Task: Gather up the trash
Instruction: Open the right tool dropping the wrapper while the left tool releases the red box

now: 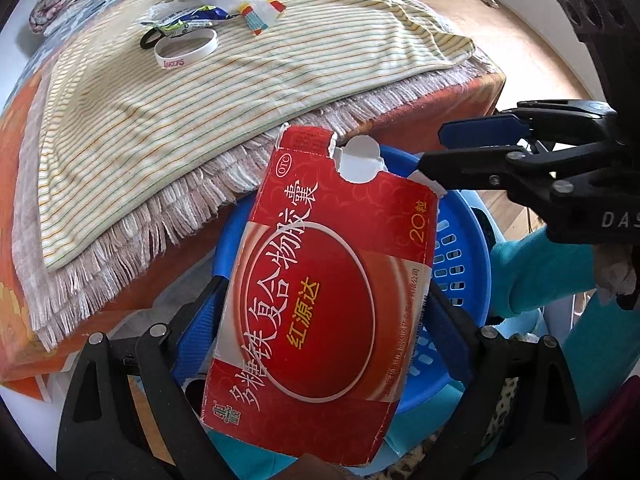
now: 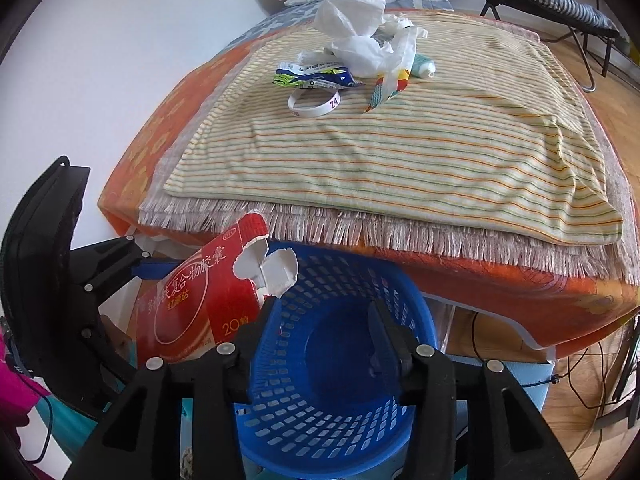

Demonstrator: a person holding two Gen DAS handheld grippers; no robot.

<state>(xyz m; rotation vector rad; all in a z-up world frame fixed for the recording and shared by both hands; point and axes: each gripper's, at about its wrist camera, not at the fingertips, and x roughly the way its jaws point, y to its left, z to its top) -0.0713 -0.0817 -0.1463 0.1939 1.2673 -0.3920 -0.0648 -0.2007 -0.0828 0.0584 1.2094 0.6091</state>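
Observation:
A torn red medicine box (image 1: 320,292) is clamped by its sides between the blue pads of my left gripper (image 1: 324,320), which is shut on it. The box hangs tilted over the rim of a blue perforated basket (image 2: 336,364). My right gripper (image 2: 322,308) points down into the basket, open, with nothing between its fingers. In the left wrist view the right gripper (image 1: 432,148) sits just beside the box's torn top corner. More trash lies far back on the striped cloth: crumpled white plastic (image 2: 356,36), a blue-green wrapper (image 2: 316,76) and a colourful wrapper (image 2: 390,84).
A bed with an orange cover (image 2: 520,280), a fringed mat and a striped cloth (image 2: 400,152) stands behind the basket. A white wristband (image 2: 314,102), a black hair tie (image 1: 150,38) and a small tube (image 2: 424,68) lie among the trash. A folding chair (image 2: 560,4) stands at back right on the wooden floor.

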